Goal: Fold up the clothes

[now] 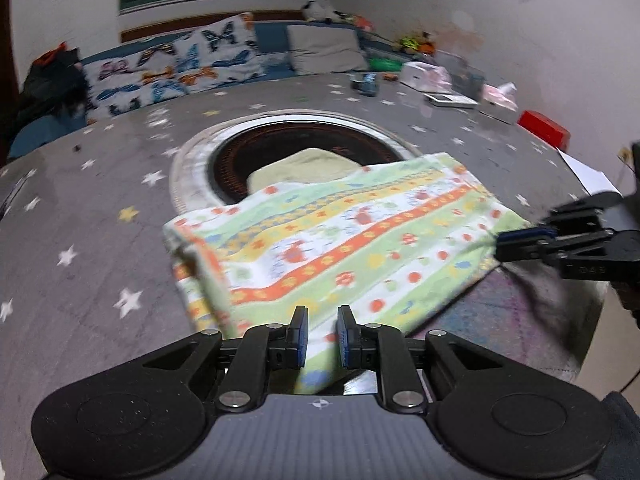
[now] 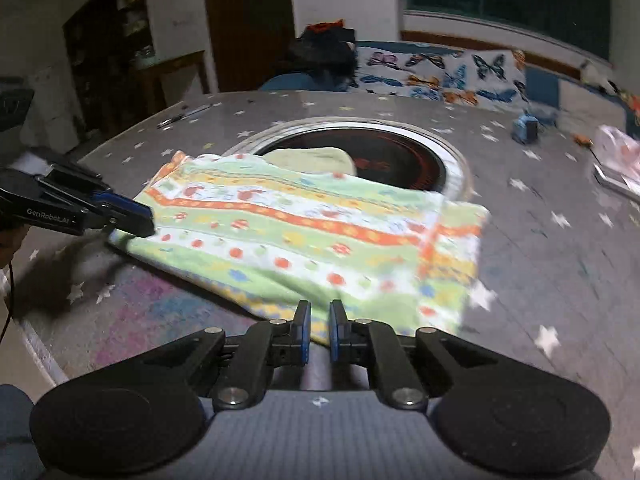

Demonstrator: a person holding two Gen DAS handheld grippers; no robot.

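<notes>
A striped towel (image 1: pixel 340 236) with orange, green and yellow bands lies spread on the grey star-patterned table (image 1: pixel 80 240). Its far edge overlaps a round black recess (image 1: pixel 280 148). In the left wrist view, my left gripper (image 1: pixel 323 334) is shut on the towel's near edge, with cloth filling the gap between its pads. My right gripper (image 1: pixel 498 246) pinches the towel's right corner. In the right wrist view, the right gripper (image 2: pixel 320 330) holds the towel (image 2: pixel 300 232) at its near edge, and the left gripper (image 2: pixel 150 220) clamps the left corner. One end of the towel is doubled over (image 2: pixel 452 248).
A pale green cloth (image 1: pixel 308 164) lies in the black recess. Butterfly pillows (image 1: pixel 172 68) and a grey pillow (image 1: pixel 326 48) line the far side. A red box (image 1: pixel 544 128), tissue packs (image 1: pixel 500 98) and small items crowd the far right of the table. A pen (image 2: pixel 182 116) lies by the far left edge.
</notes>
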